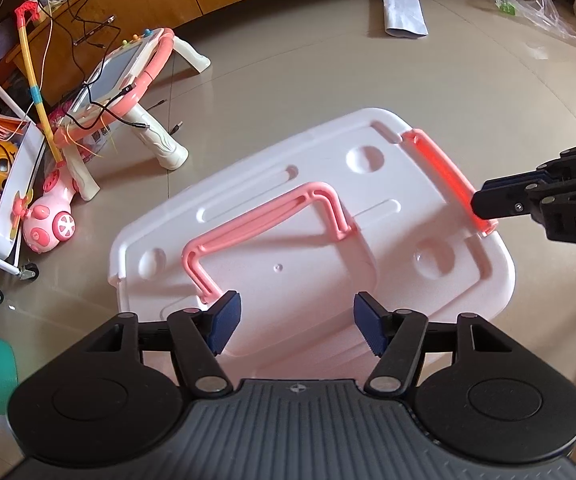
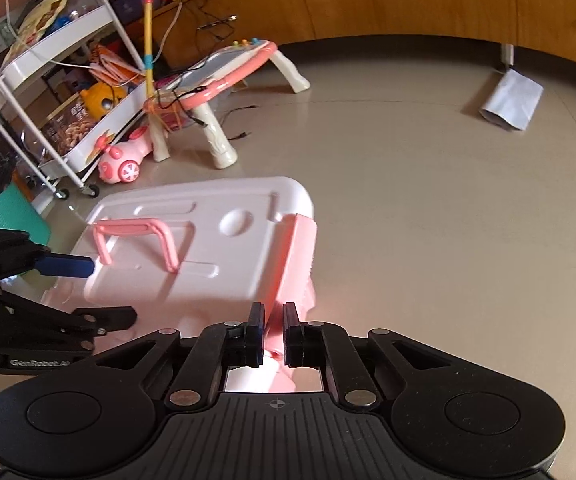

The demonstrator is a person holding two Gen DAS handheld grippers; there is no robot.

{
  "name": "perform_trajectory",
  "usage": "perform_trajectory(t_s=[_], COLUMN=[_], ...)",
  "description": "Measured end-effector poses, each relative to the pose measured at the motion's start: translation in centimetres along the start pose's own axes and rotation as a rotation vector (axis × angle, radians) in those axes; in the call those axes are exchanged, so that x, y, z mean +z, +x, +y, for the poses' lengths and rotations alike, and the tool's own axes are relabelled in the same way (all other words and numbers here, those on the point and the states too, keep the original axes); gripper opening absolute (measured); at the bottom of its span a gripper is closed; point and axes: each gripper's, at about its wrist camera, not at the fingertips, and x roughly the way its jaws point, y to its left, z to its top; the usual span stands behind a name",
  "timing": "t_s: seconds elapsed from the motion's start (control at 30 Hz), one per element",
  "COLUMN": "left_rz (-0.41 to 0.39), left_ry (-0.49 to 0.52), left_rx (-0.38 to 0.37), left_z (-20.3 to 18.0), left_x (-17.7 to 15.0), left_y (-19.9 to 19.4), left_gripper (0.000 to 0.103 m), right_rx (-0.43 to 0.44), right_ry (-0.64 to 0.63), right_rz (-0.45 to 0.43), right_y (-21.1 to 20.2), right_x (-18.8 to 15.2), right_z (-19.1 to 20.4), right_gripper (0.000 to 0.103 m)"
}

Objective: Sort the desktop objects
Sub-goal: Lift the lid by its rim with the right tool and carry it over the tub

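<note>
A white folding lap table [image 1: 308, 264] lies upside down above the beige floor, with its underside towards me. One pink U-shaped leg [image 1: 256, 216] stands up from its middle. A second pink leg [image 1: 440, 164] runs along its right edge. My right gripper [image 1: 484, 204] is shut on the near end of that leg. In the right wrist view its pads [image 2: 274, 328] pinch the pink leg [image 2: 298, 256] beside the white board [image 2: 208, 240]. My left gripper [image 1: 298, 320] is open over the board's near edge, with nothing between its blue pads. It enters the right wrist view from the left [image 2: 104, 292].
On the floor to the left stand a pink-rimmed toy drawing table [image 1: 128, 76], a pink pig push toy [image 1: 48, 220] and a white wheeled cart [image 1: 4, 184] with snacks. A folded paper bag [image 1: 404, 12] lies near the wooden cabinets, with plastic bags [image 1: 544, 12] at the far right.
</note>
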Motion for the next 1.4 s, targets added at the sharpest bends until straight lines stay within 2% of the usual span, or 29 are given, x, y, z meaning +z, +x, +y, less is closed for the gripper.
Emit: perform_trajectory(t_s=[0.37,0.57,0.8,1.03,1.2,1.4], left_rz=[-0.002,-0.001,0.000,0.000,0.002,0.002], left_ry=[-0.016,-0.019,-0.018,-0.015,-0.017,-0.010], left_rx=[-0.003,0.000,0.002,0.004,0.005,0.008], left_z=[0.1,0.1,0.1,0.1,0.1,0.2], left_x=[-0.1,-0.1,0.0,-0.1,-0.1,0.0], left_y=[0.0,0.0,0.0,0.0,0.0,0.1], left_gripper=[0.066,0.067,0.067,0.068,0.070,0.072], right_rx=[0.014,0.003,-0.033,-0.125,-0.095,-0.065], right_ry=[0.014,-0.028,0.033,0.114,0.153,0.126], right_rz=[-0.006,0.001,-0.053,0.019,0.088,0.129], right_y=[0.3,0.3,-0.6,1.2,3.9,5.5], right_x=[0.3,0.3,0.8,-0.9,-2.2,-2.0], right_z=[0.0,0.3,-1.5,-4.7,-5.9,-5.5], right_gripper=[0.007,0.007,0.007,0.007,0.007,0.007])
